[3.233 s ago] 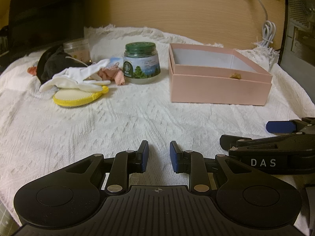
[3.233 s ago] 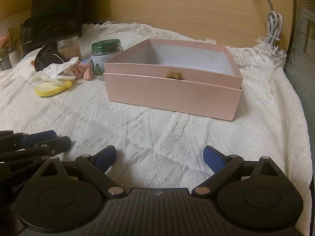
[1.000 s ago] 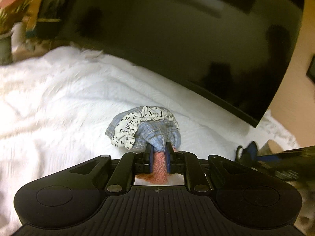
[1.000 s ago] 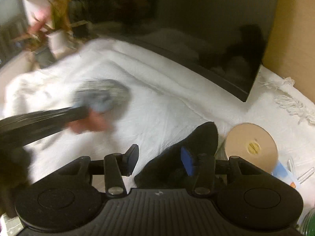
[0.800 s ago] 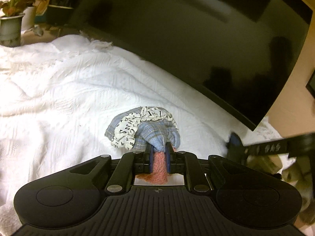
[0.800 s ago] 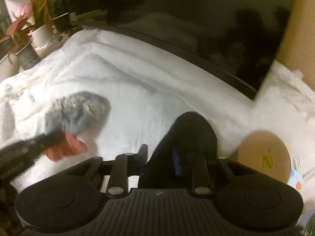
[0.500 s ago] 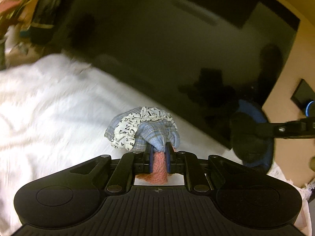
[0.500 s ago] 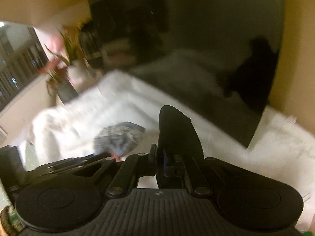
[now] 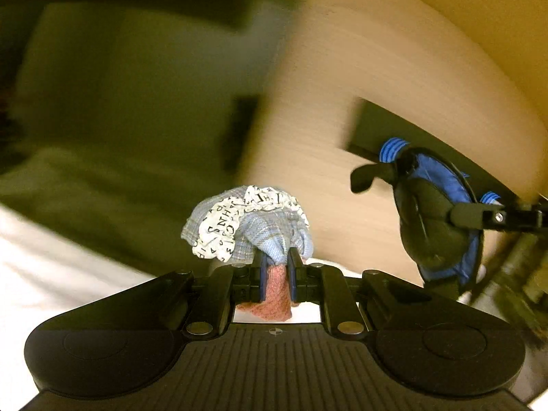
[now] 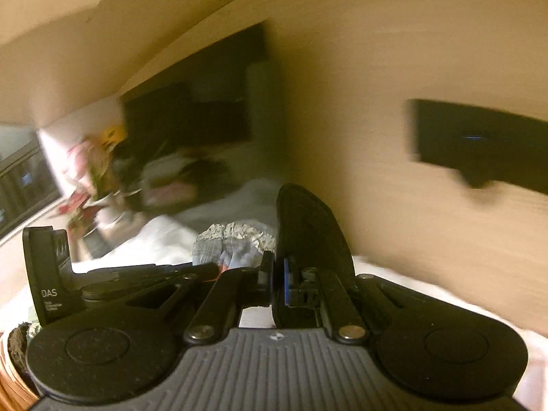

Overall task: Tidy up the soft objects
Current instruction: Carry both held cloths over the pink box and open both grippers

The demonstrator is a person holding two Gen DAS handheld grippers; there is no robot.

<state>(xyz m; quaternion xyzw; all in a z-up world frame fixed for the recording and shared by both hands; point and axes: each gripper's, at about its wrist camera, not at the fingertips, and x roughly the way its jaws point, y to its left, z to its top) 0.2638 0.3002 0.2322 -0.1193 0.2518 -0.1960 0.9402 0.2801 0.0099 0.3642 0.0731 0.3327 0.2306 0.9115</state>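
Gripping a bundle of soft cloth (image 9: 246,229), the left gripper (image 9: 275,267) has its jaws clamped on the blue-grey and pink fabric, the letter-printed white piece bunched above, all lifted over the white-covered worktop (image 9: 51,274). To the right, the right gripper (image 10: 277,277) has its jaws pressed tight on a black and blue soft piece (image 9: 435,219), held up against the blurred wooden wall (image 9: 359,68).
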